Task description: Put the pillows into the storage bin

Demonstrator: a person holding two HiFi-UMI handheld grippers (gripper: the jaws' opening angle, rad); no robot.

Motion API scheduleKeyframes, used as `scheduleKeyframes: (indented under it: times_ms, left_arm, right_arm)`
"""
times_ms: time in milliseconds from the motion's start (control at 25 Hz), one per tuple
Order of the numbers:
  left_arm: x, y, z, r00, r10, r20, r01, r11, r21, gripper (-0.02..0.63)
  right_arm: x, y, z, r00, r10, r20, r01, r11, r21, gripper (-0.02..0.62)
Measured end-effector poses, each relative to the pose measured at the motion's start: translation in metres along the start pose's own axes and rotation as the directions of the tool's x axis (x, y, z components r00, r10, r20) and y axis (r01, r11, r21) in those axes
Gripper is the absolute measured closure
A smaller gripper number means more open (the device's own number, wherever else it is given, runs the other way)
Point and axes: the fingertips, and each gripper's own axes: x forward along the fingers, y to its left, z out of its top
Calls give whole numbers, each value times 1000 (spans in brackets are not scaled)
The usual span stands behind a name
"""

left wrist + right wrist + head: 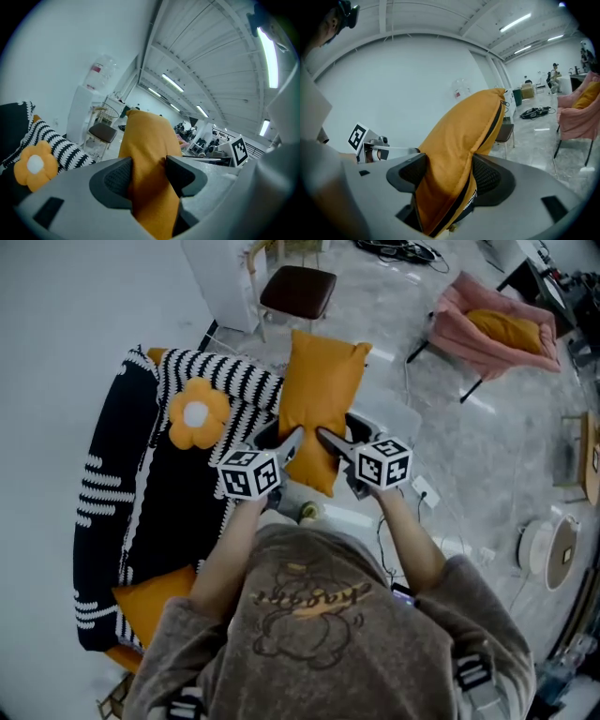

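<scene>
We hold the orange pillow (321, 395) aloft. The left gripper (289, 448) and right gripper (330, 441) have their jaws clamped on its near end, and its long axis runs toward twelve o'clock. The striped sofa (141, 474) lies at nine.

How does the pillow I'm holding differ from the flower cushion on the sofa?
The pillow is a plain rectangle; the flower cushion has petals and a white centre. The pillow is bigger. The pillow is clamped in the left gripper and right gripper; the flower cushion lies untouched on the striped sofa. Both are orange.
</scene>
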Motion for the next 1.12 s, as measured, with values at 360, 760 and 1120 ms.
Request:
scheduleKeyframes:
  times_ms: [360, 760, 1120]
  left_arm:
    - [104, 22, 5, 990, -80, -118, 78, 997, -22, 379]
    - [225, 99, 5, 953, -120, -277, 115, 993, -33, 379]
    - [332, 199, -88, 914, -88, -397, 55, 994, -93, 379]
  right_arm:
    - [27, -93, 8, 993, -115, -20, 117, 990, 79, 281]
    - [109, -201, 0, 976, -192, -103, 208, 962, 177, 281]
    - [199, -309, -101, 960, -204, -191, 251, 929, 271, 307]
